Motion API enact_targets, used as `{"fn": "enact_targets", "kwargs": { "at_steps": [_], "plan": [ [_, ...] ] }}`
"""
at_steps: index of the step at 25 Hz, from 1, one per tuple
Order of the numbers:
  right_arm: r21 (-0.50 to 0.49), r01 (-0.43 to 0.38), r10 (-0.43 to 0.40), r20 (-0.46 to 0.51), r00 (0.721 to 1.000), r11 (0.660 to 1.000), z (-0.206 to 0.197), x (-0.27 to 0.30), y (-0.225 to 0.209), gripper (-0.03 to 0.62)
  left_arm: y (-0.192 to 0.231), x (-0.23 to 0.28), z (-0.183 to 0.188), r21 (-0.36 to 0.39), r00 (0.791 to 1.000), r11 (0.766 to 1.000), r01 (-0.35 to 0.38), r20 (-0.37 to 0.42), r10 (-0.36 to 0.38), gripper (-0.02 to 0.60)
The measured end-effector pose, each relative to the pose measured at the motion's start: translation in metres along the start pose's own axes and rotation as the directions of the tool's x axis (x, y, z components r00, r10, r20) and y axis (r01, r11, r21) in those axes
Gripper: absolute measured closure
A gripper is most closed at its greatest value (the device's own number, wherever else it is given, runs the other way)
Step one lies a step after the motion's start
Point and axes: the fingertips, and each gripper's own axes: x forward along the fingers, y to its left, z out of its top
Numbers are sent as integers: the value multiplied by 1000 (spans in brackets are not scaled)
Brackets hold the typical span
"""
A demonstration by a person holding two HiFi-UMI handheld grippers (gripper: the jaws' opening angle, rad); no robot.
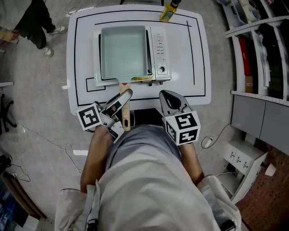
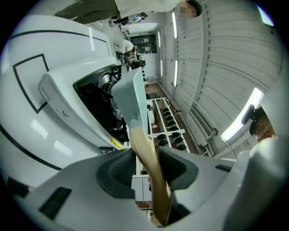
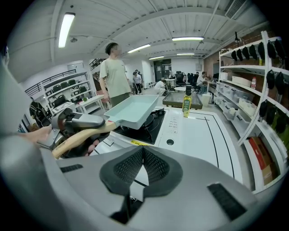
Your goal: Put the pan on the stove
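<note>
Placement was the step in hand: the pan [image 1: 123, 52], a pale square one, hung over the stove [image 1: 160, 54] in the middle of the counter [image 1: 195, 54]. Its wooden handle [image 1: 125, 103] stuck out past the stove's front toward the counter's near edge. The left gripper [image 1: 125, 94] was clamped on that handle, jaws pressing it from both sides. The right gripper [image 1: 168, 97] waited just beside it at the near edge, jaws together with nothing between them. From the right gripper view the pan seemed to ride slightly above the black burner top, tipped a little, though whether its base already touched could not be told for sure. By my reading the task was nearly done. The next move called for lowering the pan level and centred on the burner, then opening the left gripper and drawing it back along the handle without dragging the pan askew. As for writing, a yellow sticker [image 1: 141, 78] ran along the stove's front rim and a small mark sat on its white casing, both too small to read. The label on the yellow bottle [image 1: 168, 11] at the counter's far edge was likewise illegible.
</note>
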Motion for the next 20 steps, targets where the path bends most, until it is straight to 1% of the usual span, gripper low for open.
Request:
{"fn": "enact_targets", "kwargs": {
  "at_steps": [13,17,20],
  "plan": [
    [0,-1,1,-16,1000,1000,0,5,-8,585,8,7,5,-21,1000,1000,-13,10,13,430],
    [6,-3,3,-22,1000,1000,-1,8,-12,585,14,9,6,-48,1000,999,-20,17,21,430],
    [4,-7,7,-25,1000,1000,-1,8,-14,585,15,12,7,-61,1000,998,-11,22,12,430]
  ]
}}
